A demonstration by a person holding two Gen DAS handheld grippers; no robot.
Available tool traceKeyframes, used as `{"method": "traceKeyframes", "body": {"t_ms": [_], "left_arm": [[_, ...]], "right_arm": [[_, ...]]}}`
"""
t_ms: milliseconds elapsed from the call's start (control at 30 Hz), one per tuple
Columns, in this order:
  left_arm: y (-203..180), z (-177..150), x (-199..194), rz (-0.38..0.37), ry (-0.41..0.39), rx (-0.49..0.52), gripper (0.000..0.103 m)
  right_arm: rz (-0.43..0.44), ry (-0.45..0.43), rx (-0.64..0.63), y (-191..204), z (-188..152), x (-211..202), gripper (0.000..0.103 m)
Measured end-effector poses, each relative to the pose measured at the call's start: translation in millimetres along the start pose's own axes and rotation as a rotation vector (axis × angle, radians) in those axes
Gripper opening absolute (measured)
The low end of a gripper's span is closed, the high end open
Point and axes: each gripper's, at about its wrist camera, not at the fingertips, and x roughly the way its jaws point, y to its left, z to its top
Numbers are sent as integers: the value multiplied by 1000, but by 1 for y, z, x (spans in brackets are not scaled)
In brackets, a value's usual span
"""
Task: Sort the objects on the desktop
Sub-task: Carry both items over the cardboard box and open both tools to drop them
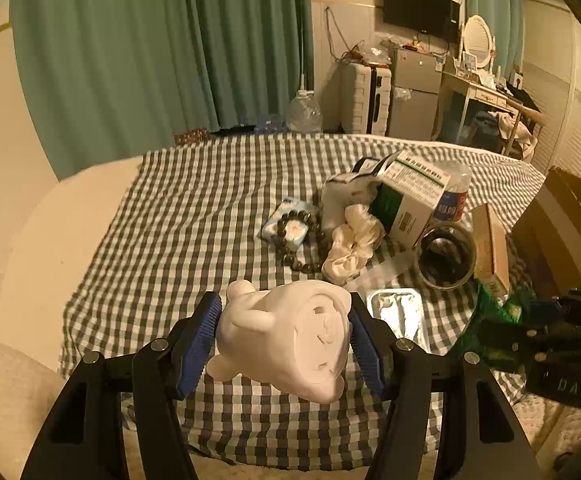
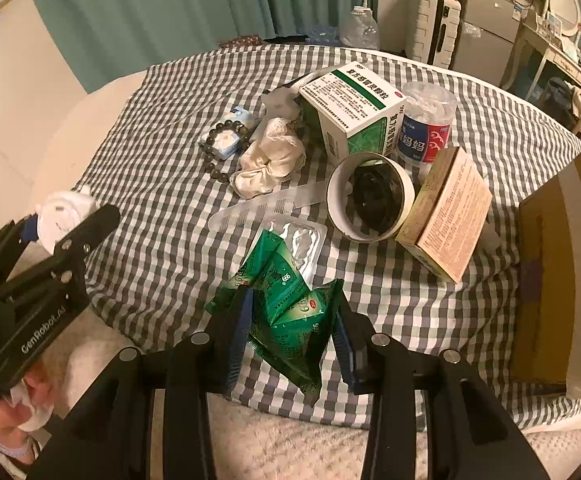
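Note:
My left gripper (image 1: 284, 320) is shut on a white bear-shaped figurine (image 1: 290, 344), lying sideways between the blue pads with its flat base toward the camera, above the checked cloth (image 1: 194, 208). In the right wrist view the same figurine (image 2: 62, 210) shows at the far left in the left gripper (image 2: 56, 224). My right gripper (image 2: 292, 304) is shut on a bundle of green sachets (image 2: 278, 280), lifted off the cloth near its front edge. The sachets (image 1: 494, 300) also show at the right of the left wrist view.
On the cloth lie a green-and-white medicine box (image 2: 350, 108), a plastic bottle (image 2: 426, 120), a round tape roll (image 2: 370, 196), a beige carton (image 2: 446, 216), a cream scrunchie (image 2: 270, 160), a bead bracelet (image 2: 226, 132), a clear comb (image 2: 266, 204) and a blister pack (image 2: 302, 240). A cardboard box (image 2: 558, 260) stands at the right.

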Motion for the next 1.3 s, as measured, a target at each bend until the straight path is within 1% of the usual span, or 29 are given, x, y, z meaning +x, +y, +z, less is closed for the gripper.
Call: {"method": "traceKeyframes", "body": {"t_ms": [100, 167, 267, 333, 400, 433, 533, 567, 667, 700, 767, 867, 900, 967, 1067, 1100, 1133, 1200, 1267, 1300], "left_arm": [[-12, 11, -21, 1, -26, 15, 64], [-24, 20, -39, 12, -59, 32, 64], [-47, 38, -71, 7, -108, 64, 64], [-61, 49, -90, -25, -122, 62, 64], [-78, 61, -109, -87, -134, 64, 64], [-88, 65, -119, -103, -142, 73, 64], [-117, 75, -141, -120, -166, 117, 64], [-133, 79, -149, -138, -174, 134, 64], [-167, 91, -162, -215, -157, 149, 64], [-186, 96, -163, -254, -143, 153, 64], [-210, 103, -164, -298, -133, 162, 64], [-256, 113, -155, -362, -116, 162, 64], [-275, 116, -148, -394, -112, 153, 64], [-299, 116, -137, -430, -98, 139, 64], [-339, 114, -97, -446, -43, 145, 64], [-348, 111, -86, -456, -26, 147, 64], [-356, 105, -84, -458, -19, 145, 64], [-370, 102, -60, -473, 9, 136, 65], [-375, 97, -49, -494, 39, 125, 75], [-378, 98, -43, -503, 55, 120, 88]], "right_arm": [[12, -21, 5, -5, -6, -19, 38], [29, -46, 19, -10, -6, -35, 38], [18, -91, 25, -16, -7, -67, 38], [17, -126, 40, -24, -7, -89, 38], [13, -169, 67, -36, -7, -115, 38], [10, -187, 78, -42, -8, -128, 38], [3, -237, 112, -65, -12, -167, 38], [-2, -258, 126, -75, -15, -182, 38], [-12, -320, 186, -111, -23, -220, 38], [-15, -331, 208, -124, -25, -228, 38], [-32, -343, 253, -158, -30, -245, 38], [-110, -338, 307, -208, -35, -256, 38], [-114, -325, 326, -225, -36, -255, 38], [-112, -314, 375, -255, -37, -250, 38], [-112, -305, 423, -289, -38, -236, 38], [-107, -304, 440, -299, -38, -231, 38], [-97, -300, 459, -310, -37, -222, 38], [-88, -290, 485, -325, -38, -213, 38], [-98, -282, 516, -339, -41, -208, 38], [-97, -279, 530, -346, -41, -206, 38]]}}
